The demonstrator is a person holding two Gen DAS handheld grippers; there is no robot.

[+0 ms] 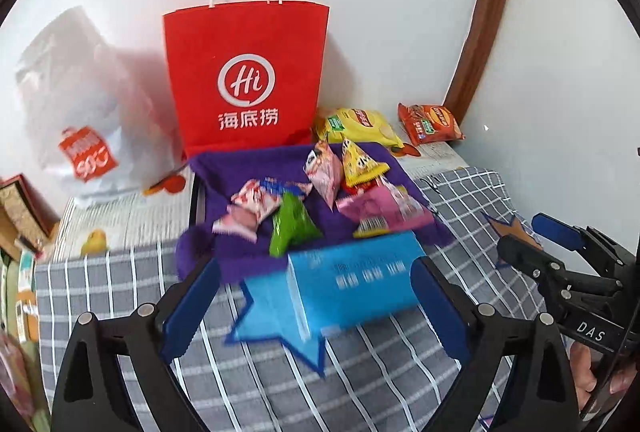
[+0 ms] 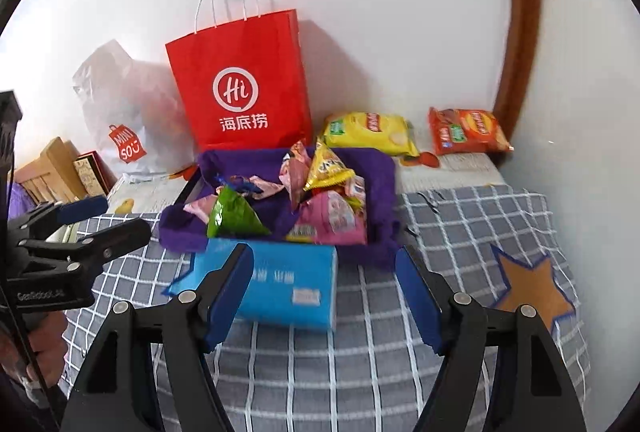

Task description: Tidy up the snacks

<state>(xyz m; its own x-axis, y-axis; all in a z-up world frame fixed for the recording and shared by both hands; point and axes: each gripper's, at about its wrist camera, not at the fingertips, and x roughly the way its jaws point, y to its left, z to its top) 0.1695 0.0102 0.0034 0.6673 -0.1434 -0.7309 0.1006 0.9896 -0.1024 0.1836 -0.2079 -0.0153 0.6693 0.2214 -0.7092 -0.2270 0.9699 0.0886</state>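
our left gripper [image 1: 316, 296] hangs with its blue pads spread wide, nothing pressed between them; the blue tissue pack [image 1: 356, 284] lies on the checked bedcover [image 1: 400, 384] in the gap at 12 o'clock, apart from both pads. our right gripper [image 2: 324, 292] is likewise released, pads parted, with the same tissue pack [image 2: 280, 288] behind its left pad at about 11 o'clock, not gripped. in the left wrist view the right gripper shows at 3 o'clock. just beyond the pack, at 12 o'clock, sits the purple tray [image 1: 224, 168] holding a heap of small snack packets: a green one [image 1: 290, 226], a pink one [image 1: 384, 210], a yellow triangular one [image 1: 360, 162] and others. farther out at 12 o'clock the red paper bag [image 1: 248, 80] stands upright against the white wall. at 1 o'clock a yellow chip bag [image 1: 360, 126] lies beside it, and an orange chip bag [image 1: 430, 124] rests farther right near the brown frame. at 10 o'clock a white plastic shopping bag [image 1: 80, 112] slumps by the wall.
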